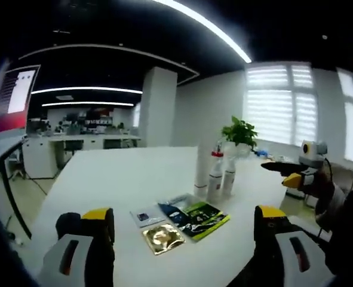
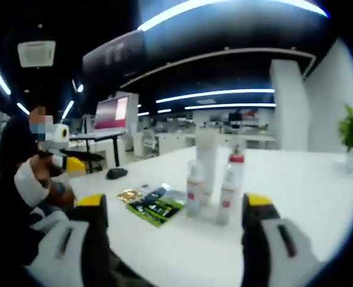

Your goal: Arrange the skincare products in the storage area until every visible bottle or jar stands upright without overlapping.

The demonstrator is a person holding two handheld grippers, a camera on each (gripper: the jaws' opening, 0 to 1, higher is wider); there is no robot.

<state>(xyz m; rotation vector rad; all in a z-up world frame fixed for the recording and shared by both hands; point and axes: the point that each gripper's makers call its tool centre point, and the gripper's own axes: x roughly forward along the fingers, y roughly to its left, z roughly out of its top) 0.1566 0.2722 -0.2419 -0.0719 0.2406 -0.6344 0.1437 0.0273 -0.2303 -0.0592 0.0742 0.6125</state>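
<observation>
Bottles (image 1: 217,173) are standing upright in a tight cluster near the middle of the white table (image 1: 116,173), red-collared and pale, so I'm judging that part nearly done, though they're crowding each other and may want spacing. Flat sachets (image 1: 194,218) are lying beside them, green and gold, untouched. I'm holding the left tongs (image 1: 182,239) wide open and empty, and the right tongs (image 2: 173,233) likewise spread, gripping nothing, hovering short of the cluster.
</observation>
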